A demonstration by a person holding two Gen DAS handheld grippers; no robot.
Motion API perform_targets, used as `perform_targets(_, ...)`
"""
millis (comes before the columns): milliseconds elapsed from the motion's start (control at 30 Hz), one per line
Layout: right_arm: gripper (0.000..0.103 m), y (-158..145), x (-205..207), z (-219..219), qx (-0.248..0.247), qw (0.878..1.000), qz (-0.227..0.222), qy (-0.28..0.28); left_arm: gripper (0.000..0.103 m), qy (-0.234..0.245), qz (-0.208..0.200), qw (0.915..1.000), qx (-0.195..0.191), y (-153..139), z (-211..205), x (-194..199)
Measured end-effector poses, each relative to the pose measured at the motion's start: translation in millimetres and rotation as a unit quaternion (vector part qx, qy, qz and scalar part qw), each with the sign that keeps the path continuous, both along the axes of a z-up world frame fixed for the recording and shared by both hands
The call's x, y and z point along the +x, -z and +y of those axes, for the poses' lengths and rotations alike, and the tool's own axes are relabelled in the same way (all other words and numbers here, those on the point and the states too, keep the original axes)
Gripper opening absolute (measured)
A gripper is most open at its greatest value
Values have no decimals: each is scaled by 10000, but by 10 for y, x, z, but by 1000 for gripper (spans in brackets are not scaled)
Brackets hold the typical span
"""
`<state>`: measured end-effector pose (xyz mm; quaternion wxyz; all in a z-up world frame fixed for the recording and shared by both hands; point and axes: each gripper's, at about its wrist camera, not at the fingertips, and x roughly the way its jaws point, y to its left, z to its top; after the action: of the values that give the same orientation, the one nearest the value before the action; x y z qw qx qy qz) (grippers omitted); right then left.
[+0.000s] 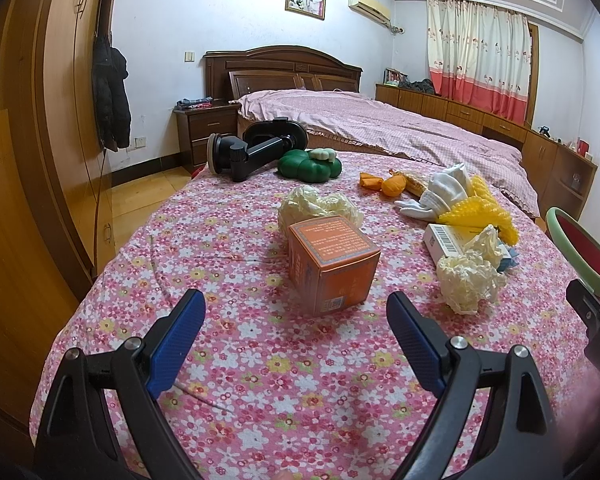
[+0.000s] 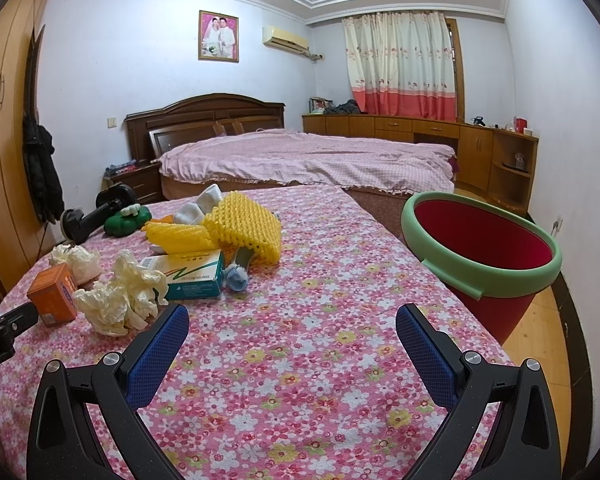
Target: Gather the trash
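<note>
Floral tablecloth (image 1: 260,380) — orange box (image 1: 332,264) upright, corner toward left tongs (image 1: 296,312).

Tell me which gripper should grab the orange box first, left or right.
Left. The left gripper is open with the orange box directly ahead between its fingers. The right gripper is also open, but faces bare cloth, with the box far to its left and the red bin on its right.

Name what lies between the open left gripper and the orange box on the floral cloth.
Nothing: only bare floral cloth separates the left gripper from the orange box, seen in the left wrist view.
</note>
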<state>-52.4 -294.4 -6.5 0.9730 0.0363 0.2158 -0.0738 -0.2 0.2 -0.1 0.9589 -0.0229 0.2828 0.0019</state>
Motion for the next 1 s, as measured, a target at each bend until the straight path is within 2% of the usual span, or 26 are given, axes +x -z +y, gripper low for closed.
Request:
perform_targets(633,103,-3,-14,-2,7,10000,24,-15,92,2,16,10000,-24,1,0,3)
perform_targets(1000,103,19,268,-179,427,9968,625,-245,92,108,251,9996,-21,9,15,166)
